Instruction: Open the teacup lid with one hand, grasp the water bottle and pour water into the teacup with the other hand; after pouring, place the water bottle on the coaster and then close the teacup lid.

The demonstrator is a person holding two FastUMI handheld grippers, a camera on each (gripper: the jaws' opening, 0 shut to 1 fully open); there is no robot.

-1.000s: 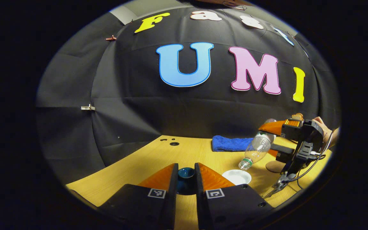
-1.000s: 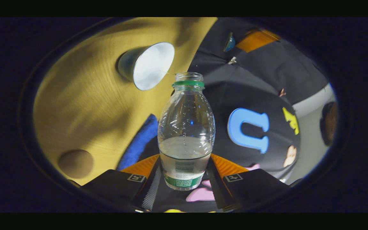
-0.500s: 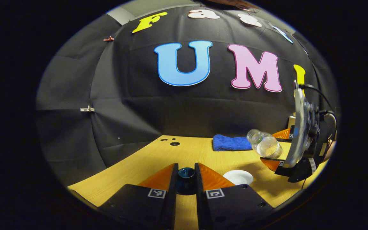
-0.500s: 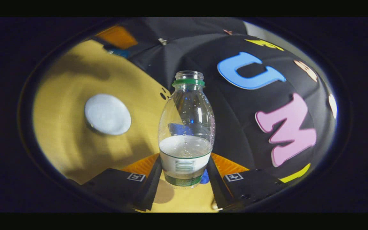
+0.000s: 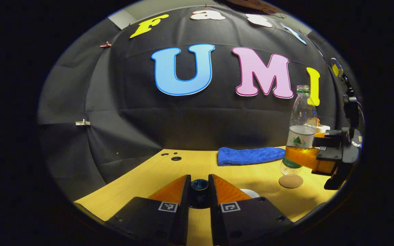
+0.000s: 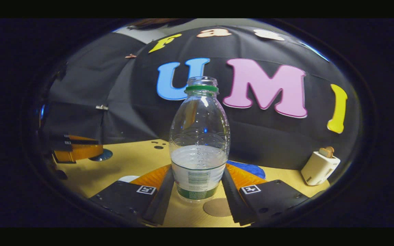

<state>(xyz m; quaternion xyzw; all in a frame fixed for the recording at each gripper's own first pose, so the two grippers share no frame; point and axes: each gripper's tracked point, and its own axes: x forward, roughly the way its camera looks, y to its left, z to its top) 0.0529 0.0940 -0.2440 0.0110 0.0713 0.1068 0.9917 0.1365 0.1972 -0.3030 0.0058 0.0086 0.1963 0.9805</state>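
My right claw [image 6: 198, 186], at the bottom centre of the right gripper view, pinches the water bottle [image 6: 199, 143] low on its labelled body, both fingers pressed to its sides. The bottle stands upright, uncapped, about a third full. Just below and right of its base lies the round coaster [image 6: 217, 207] on the table [image 6: 139, 160]; the bottle hangs above it, not on it. In the left gripper view the same bottle [image 5: 299, 130] shows at the right edge, its base just above and left of the coaster [image 5: 290, 181].

My left claw [image 5: 199, 189], at the bottom centre of the left gripper view, is closed on the dark blue teacup lid [image 5: 199, 185] by its knob. Right of it, a sliver of the white teacup [image 5: 250, 193] peeks out beside my finger. A blue cloth [image 5: 250, 155] lies farther back, centre right. In the right gripper view a small white box [image 6: 319, 167] sits at lower right.
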